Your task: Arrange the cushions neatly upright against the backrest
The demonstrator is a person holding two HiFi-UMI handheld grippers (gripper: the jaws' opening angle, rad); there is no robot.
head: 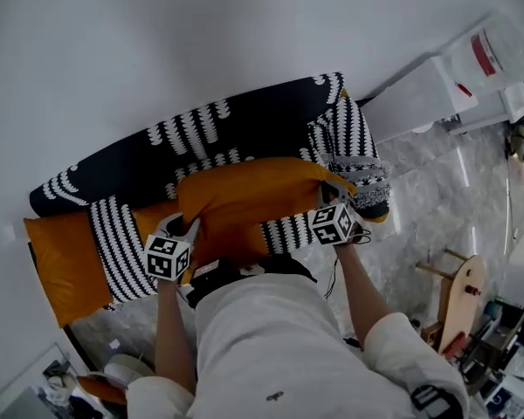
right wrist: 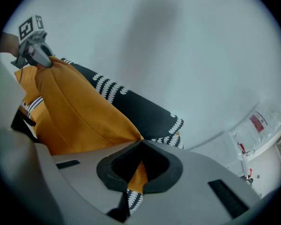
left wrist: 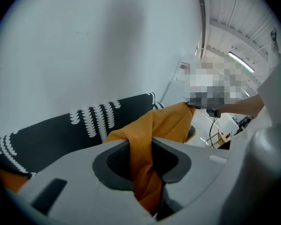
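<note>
Over the sofa (head: 227, 138), left gripper (left wrist: 143, 172) and right gripper (right wrist: 138, 172) clamp the orange cushion's (head: 244, 199) corners.

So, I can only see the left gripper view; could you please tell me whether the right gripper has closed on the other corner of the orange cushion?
Observer: Yes, the right gripper is shut on a corner of the orange cushion.
Operator: Thanks. Are any other cushions lying about?
Observer: In the head view, a second orange cushion lies below the left end of the backrest.
Operator: And at the right end?
Observer: A black-and-white patterned cushion sits there.
</note>
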